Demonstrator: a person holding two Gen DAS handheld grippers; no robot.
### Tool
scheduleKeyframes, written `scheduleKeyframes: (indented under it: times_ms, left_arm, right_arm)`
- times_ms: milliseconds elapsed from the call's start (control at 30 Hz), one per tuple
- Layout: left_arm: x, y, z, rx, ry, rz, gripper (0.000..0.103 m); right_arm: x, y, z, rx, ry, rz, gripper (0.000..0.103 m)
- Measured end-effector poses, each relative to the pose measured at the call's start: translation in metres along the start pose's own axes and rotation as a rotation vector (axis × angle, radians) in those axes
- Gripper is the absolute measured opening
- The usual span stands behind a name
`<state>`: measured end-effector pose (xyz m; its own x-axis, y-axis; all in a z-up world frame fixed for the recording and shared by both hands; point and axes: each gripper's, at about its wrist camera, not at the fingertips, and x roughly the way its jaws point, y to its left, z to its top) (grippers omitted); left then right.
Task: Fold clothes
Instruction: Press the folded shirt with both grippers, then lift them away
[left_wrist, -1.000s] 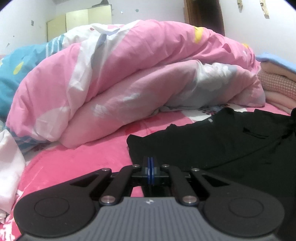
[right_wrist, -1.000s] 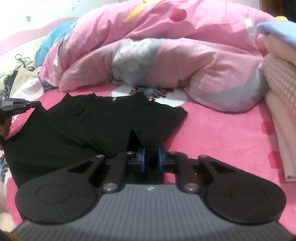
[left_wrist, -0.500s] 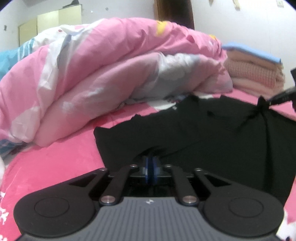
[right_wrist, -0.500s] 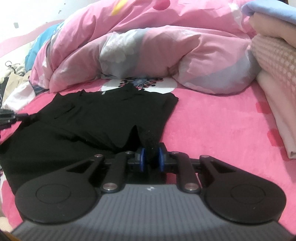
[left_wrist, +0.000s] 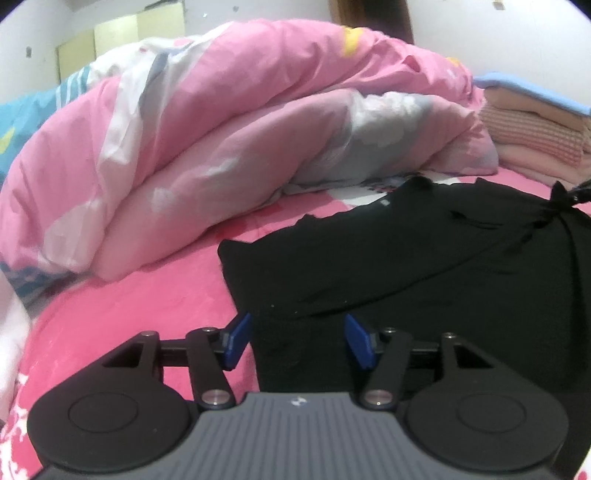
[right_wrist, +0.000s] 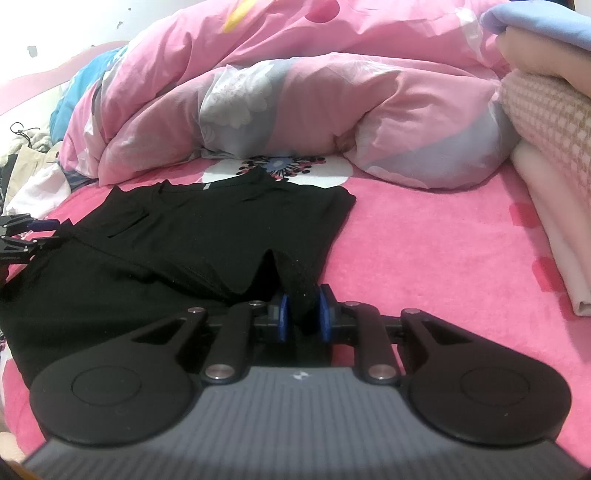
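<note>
Left wrist: left gripper (left_wrist: 297, 341) fingers wide; right gripper (right_wrist: 302, 318) pinching black shirt (right_wrist: 192, 236).

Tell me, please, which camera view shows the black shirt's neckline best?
The right wrist view: the black shirt lies nearly whole, its neckline visible. The left wrist view shows it obliquely, cut off at the right edge.

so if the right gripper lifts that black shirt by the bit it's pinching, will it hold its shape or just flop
Likely flop: the black shirt lies limp on the pink bedsheet, peaking into a small tent where the right gripper pinches it. It probably weighs little, since that thin pinch holds the fabric up. The plush sheet may drag on it, so the folded layers could slide apart.
</note>
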<state>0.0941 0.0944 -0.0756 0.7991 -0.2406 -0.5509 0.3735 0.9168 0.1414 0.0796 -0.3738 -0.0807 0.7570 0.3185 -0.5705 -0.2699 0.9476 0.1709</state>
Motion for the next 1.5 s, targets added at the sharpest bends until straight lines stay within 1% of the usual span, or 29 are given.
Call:
scheduleKeyframes:
  times_ms: [33,67,100,200,367,467,567,667,733,800,933,1067,1200,1267,1300,1333,1400,1467,1500]
  left_arm:
    - [0.003,0.001,0.001,-0.002,0.015,-0.003,0.036]
    - [0.006,0.001,0.001,-0.002,0.028,-0.002,0.023]
    - [0.007,0.0,0.001,-0.001,0.033,0.0,0.015]
    - [0.008,-0.002,0.001,0.008,0.031,0.009,0.006]
    - [-0.006,-0.009,0.004,0.022,-0.023,0.05,0.004]
    - [-0.017,-0.007,0.011,-0.003,-0.066,0.063,0.004]
    - [-0.021,0.0,0.022,-0.033,-0.091,0.079,0.004]
    - [-0.024,0.007,0.033,-0.064,-0.117,0.096,0.004]
    - [-0.026,0.011,0.041,-0.084,-0.133,0.107,0.004]
    - [-0.017,0.019,0.047,-0.115,-0.133,0.119,0.004]
    - [0.014,0.038,0.059,-0.169,-0.102,0.125,0.004]
    - [0.049,0.054,0.069,-0.174,-0.075,0.141,0.004]
    - [0.087,0.068,0.072,-0.187,-0.031,0.141,0.004]
    - [0.106,0.075,0.067,-0.218,0.015,0.129,0.006]
    - [0.115,0.079,0.063,-0.236,0.04,0.122,0.012]
    - [0.12,0.083,0.06,-0.264,0.054,0.119,0.016]
    - [0.123,0.093,0.054,-0.336,0.065,0.119,0.038]
    - [0.111,0.103,0.049,-0.403,0.044,0.122,0.048]
    - [0.098,0.105,0.046,-0.429,0.036,0.113,0.051]
  right_arm:
    - [0.0,0.0,0.0,0.001,0.0,0.001,0.017]
    - [0.0,0.0,0.0,0.002,-0.002,0.001,0.017]
    - [0.0,0.0,0.0,0.004,-0.004,0.002,0.017]
    - [-0.002,0.0,-0.001,0.011,-0.019,0.002,0.016]
    - [-0.015,0.006,-0.002,0.017,-0.082,-0.011,0.012]
    - [-0.026,0.014,-0.001,0.006,-0.123,-0.031,0.01]
    - [-0.037,0.02,0.004,0.001,-0.174,-0.036,0.009]
    - [-0.043,0.022,0.015,-0.002,-0.215,-0.035,0.009]
    - [-0.039,0.021,0.026,-0.01,-0.225,-0.039,0.009]
    - [-0.029,0.019,0.039,-0.014,-0.228,-0.041,0.009]
    - [0.001,0.009,0.068,0.002,-0.214,-0.038,0.009]
    - [0.043,-0.006,0.095,0.033,-0.178,-0.034,0.009]
    - [0.087,-0.02,0.112,0.06,-0.137,-0.037,0.009]
    - [0.11,-0.026,0.115,0.08,-0.107,-0.041,0.009]
    - [0.122,-0.029,0.115,0.093,-0.088,-0.043,0.009]
    - [0.133,-0.034,0.113,0.114,-0.058,-0.04,0.011]
    - [0.15,-0.044,0.107,0.18,-0.005,-0.046,0.014]
    - [0.149,-0.053,0.1,0.255,0.016,-0.055,0.024]
    - [0.144,-0.057,0.097,0.294,0.016,-0.058,0.027]
